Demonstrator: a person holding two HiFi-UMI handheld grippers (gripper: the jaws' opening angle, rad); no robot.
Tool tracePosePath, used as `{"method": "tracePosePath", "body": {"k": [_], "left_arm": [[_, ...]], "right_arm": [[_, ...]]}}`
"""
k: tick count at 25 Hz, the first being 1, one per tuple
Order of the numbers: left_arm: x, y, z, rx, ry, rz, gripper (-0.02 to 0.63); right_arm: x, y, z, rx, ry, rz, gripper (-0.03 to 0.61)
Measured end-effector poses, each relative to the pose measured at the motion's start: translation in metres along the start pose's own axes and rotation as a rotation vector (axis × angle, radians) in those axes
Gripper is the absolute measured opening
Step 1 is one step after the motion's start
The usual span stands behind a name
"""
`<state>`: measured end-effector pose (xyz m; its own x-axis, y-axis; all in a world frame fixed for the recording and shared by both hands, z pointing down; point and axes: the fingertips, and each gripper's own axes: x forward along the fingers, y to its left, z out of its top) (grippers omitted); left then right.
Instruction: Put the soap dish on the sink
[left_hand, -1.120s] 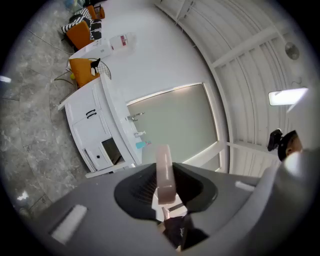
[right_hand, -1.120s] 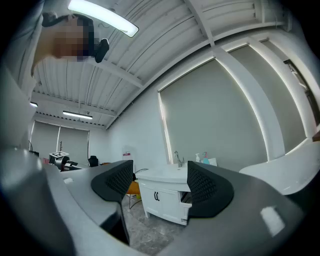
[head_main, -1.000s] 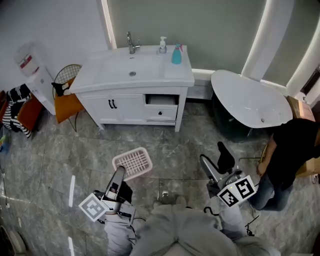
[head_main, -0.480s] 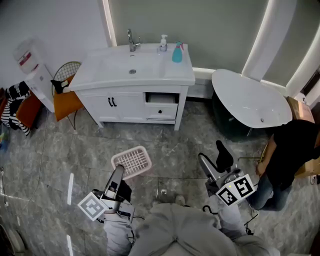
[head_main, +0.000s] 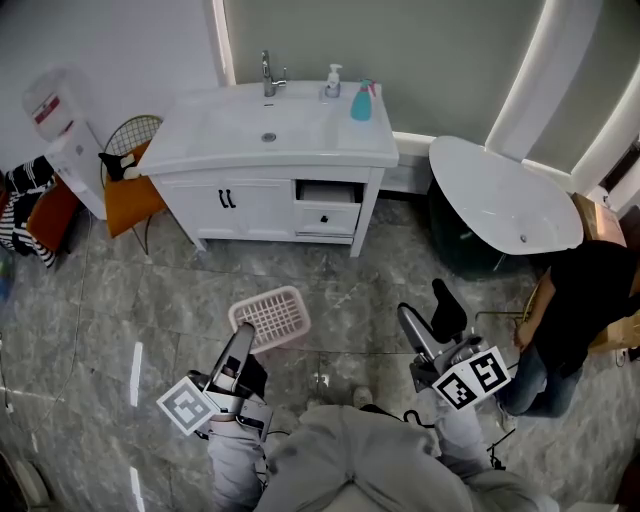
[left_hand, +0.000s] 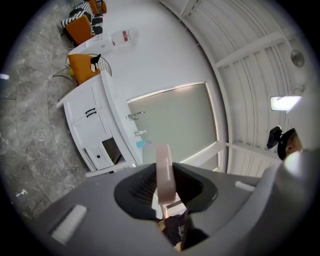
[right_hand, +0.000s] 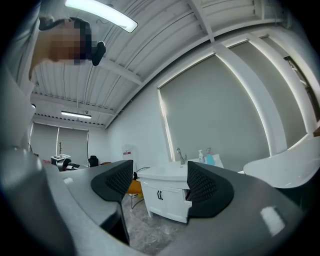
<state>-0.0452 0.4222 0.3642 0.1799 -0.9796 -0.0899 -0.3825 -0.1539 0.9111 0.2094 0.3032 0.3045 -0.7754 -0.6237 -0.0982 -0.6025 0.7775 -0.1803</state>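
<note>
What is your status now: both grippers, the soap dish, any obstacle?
Left gripper shut on soap dish rim. Right gripper open, empty. Sink ahead, not yet reached. Blue bottle and pump bottle at its back edge.

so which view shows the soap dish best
The head view: the pink soap dish shows its whole slotted face there, gripped at one edge by the left claw. The left gripper view shows only its rim, edge-on between the closed jaws. The right gripper view does not show it.
</note>
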Motion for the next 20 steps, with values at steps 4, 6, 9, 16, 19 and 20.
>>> {"method": "tracePosePath", "body": {"k": [4, 6, 9, 16, 19, 20], "left_arm": [[0.004, 0.011, 0.012, -0.007, 0.018, 0.009, 0.144], [0.009, 0.015, 0.017, -0.008, 0.026, 0.008, 0.144], [0.02, 0.02, 0.025, -0.001, 0.043, 0.005, 0.144], [0.062, 0.03, 0.038, -0.005, 0.051, 0.005, 0.144], [0.084, 0.037, 0.044, -0.009, 0.045, 0.015, 0.143], [0.092, 0.039, 0.046, -0.01, 0.043, 0.019, 0.144]], "right_arm": [[0.011, 0.004, -0.006, 0.004, 0.008, -0.015, 0.339], [0.017, 0.005, -0.008, 0.003, 0.016, -0.021, 0.339], [0.029, 0.001, -0.009, -0.002, 0.017, -0.026, 0.339], [0.061, -0.026, -0.008, 0.007, 0.018, -0.032, 0.339], [0.079, -0.046, -0.011, 0.018, 0.027, -0.03, 0.339], [0.086, -0.053, -0.011, 0.021, 0.027, -0.026, 0.339]]}}
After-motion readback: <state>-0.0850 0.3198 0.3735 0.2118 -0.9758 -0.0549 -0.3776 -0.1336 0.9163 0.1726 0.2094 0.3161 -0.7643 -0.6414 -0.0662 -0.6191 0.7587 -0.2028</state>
